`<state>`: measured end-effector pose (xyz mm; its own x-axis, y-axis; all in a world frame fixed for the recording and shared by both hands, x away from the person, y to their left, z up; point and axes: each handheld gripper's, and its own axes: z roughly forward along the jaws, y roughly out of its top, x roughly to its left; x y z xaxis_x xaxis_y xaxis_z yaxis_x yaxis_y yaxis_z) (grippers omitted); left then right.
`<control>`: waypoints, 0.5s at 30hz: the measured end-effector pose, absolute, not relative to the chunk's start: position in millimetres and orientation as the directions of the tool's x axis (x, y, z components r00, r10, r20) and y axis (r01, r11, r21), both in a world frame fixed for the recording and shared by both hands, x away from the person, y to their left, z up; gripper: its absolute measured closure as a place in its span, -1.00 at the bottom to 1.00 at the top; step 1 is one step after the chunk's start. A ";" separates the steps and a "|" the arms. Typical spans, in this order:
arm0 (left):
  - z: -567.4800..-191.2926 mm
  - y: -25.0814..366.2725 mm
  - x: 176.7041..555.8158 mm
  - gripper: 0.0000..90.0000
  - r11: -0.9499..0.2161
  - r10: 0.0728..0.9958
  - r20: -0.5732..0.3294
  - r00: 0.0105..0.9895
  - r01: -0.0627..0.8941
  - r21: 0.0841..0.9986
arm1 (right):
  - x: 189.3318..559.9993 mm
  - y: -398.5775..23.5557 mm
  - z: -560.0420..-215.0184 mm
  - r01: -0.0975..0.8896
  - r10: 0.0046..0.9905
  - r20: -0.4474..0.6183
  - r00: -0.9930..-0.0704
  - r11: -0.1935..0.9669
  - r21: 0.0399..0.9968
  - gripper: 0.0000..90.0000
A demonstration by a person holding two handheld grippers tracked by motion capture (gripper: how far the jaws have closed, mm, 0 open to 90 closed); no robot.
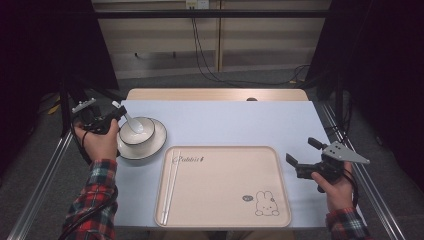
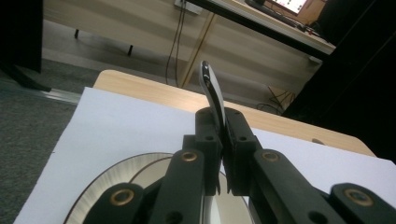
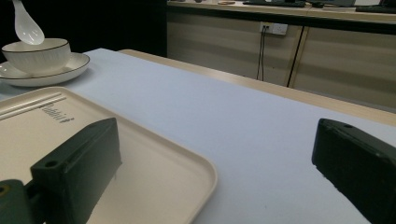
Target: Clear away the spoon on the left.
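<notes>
A white spoon (image 1: 133,123) hangs tilted over a white bowl with a dark rim (image 1: 142,134), its scoop just above the bowl. The bowl sits on a matching plate (image 1: 152,150) at the table's left. My left gripper (image 1: 116,113) is shut on the spoon's handle (image 2: 211,91), which sticks up past the jaws in the left gripper view (image 2: 223,140). The plate's rim (image 2: 100,179) lies below them. My right gripper (image 1: 301,152) stands open with nothing in it at the right of the beige tray (image 1: 225,200); its jaws (image 3: 217,140) are wide apart.
A pair of white chopsticks (image 1: 170,185) lies along the tray's left side. A rabbit drawing (image 1: 266,204) marks the tray's right corner. The pale blue tabletop (image 1: 225,122) stretches behind the tray, with a wooden edge (image 1: 215,94) beyond it. Cables (image 1: 210,65) trail on the floor behind.
</notes>
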<state>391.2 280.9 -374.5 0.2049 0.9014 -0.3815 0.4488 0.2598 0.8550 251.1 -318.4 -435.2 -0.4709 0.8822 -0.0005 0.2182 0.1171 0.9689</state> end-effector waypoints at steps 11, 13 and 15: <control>-373.8 271.7 386.7 0.91 0.247 0.889 -0.391 0.240 0.469 0.848 | 250.6 -318.6 -434.7 0.205 0.883 0.003 -0.468 0.106 0.973 -1.00; -373.2 269.4 385.6 0.91 0.235 0.889 -0.384 0.249 0.472 0.850 | 250.3 -318.2 -434.7 0.207 0.881 0.004 -0.473 0.106 0.973 -1.00; -372.4 266.9 384.8 0.92 0.239 0.883 -0.393 0.258 0.472 0.848 | 250.3 -317.9 -434.7 0.203 0.878 0.004 -0.479 0.106 0.973 -1.00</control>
